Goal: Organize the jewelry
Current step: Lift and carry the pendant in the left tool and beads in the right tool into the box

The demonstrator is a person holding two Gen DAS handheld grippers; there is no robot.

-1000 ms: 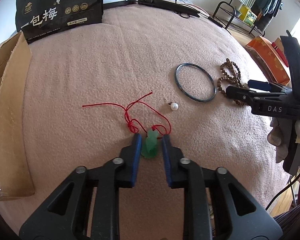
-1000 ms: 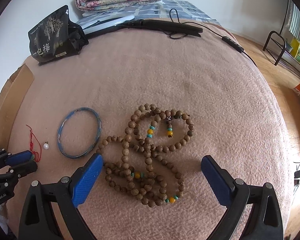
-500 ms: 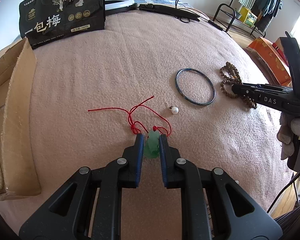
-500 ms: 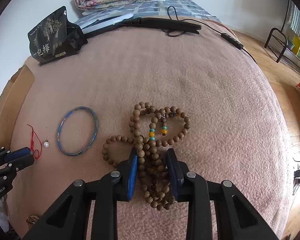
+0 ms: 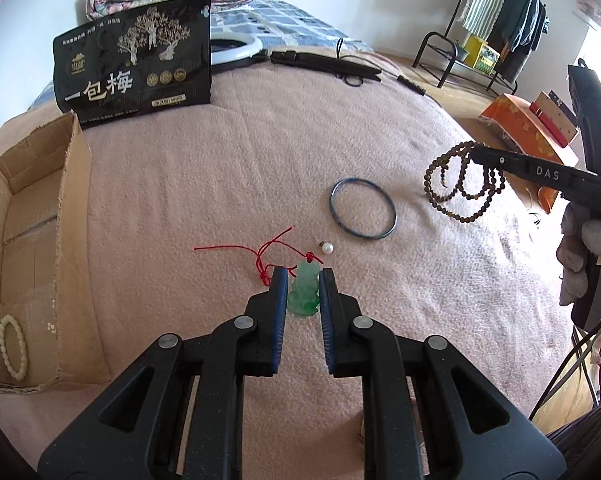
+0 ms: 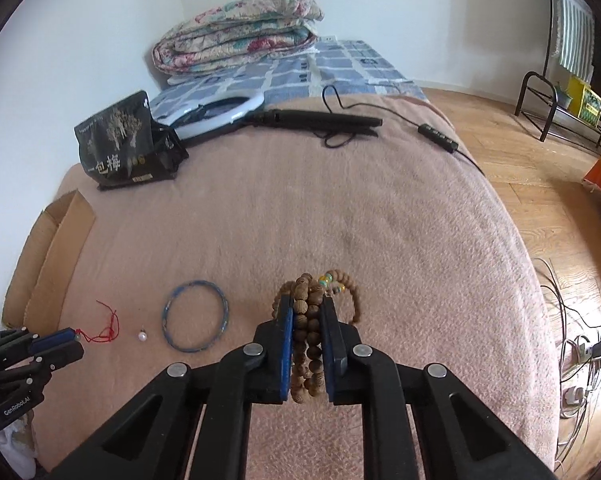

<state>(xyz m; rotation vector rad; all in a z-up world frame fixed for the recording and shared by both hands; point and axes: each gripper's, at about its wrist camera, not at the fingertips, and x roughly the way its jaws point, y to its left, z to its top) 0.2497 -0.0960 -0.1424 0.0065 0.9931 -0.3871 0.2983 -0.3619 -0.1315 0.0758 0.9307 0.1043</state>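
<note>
Your left gripper [image 5: 303,280] is clamped on the translucent green carved pendant [image 5: 305,294], whose red cord [image 5: 266,250] trails onto the pink blanket [image 5: 260,152]. Your right gripper [image 6: 307,314] is closed on the bundled brown wooden bead necklace [image 6: 306,320], loops hanging clear of the blanket toward its right edge. The blue bangle [image 5: 362,213] and small white pearl [image 5: 327,247] lie between them; a cream bead bracelet [image 5: 11,346] sits in the cardboard box [image 5: 40,208] at the left edge.

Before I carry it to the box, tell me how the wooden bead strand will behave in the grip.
Probably floppy: the wooden bead strand hangs in loose loops below the right hand-held gripper. Likely to swing and snag. The round beads may slip between the pads, since only part of the bundle looks pinched.
</note>
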